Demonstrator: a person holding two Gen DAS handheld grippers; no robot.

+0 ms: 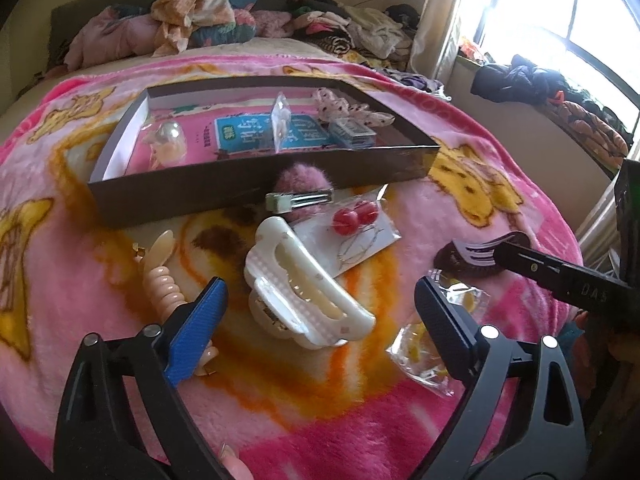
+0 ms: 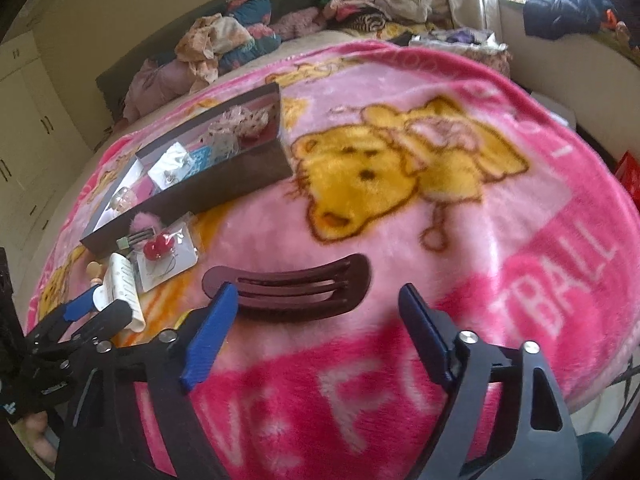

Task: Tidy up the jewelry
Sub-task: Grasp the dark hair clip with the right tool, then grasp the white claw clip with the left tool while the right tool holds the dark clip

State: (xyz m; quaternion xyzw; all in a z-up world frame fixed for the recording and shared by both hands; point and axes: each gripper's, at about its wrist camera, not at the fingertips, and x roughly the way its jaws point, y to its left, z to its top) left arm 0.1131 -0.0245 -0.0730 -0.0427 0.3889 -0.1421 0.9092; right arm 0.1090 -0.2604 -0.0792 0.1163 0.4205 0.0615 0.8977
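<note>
A shallow dark box (image 1: 256,184) lies on the pink blanket and holds a pearl clip, packets and a spotted scrunchie (image 1: 352,110). My left gripper (image 1: 320,300) is open, its fingers either side of a large white claw clip (image 1: 304,292). Around it lie a peach spiral clip (image 1: 164,276), a pink fluffy snap clip (image 1: 304,196), a red cherry earring card (image 1: 356,228) and a clear packet with yellow pieces (image 1: 436,340). My right gripper (image 2: 316,312) is open just in front of a dark brown flat hair clip (image 2: 288,284), which also shows in the left wrist view (image 1: 472,256).
The box also shows in the right wrist view (image 2: 224,188) at the left. Piled clothes (image 1: 208,16) lie at the head of the bed. A window sill with more clothes (image 1: 540,80) is at the right. The pink bear blanket (image 2: 400,184) spreads right.
</note>
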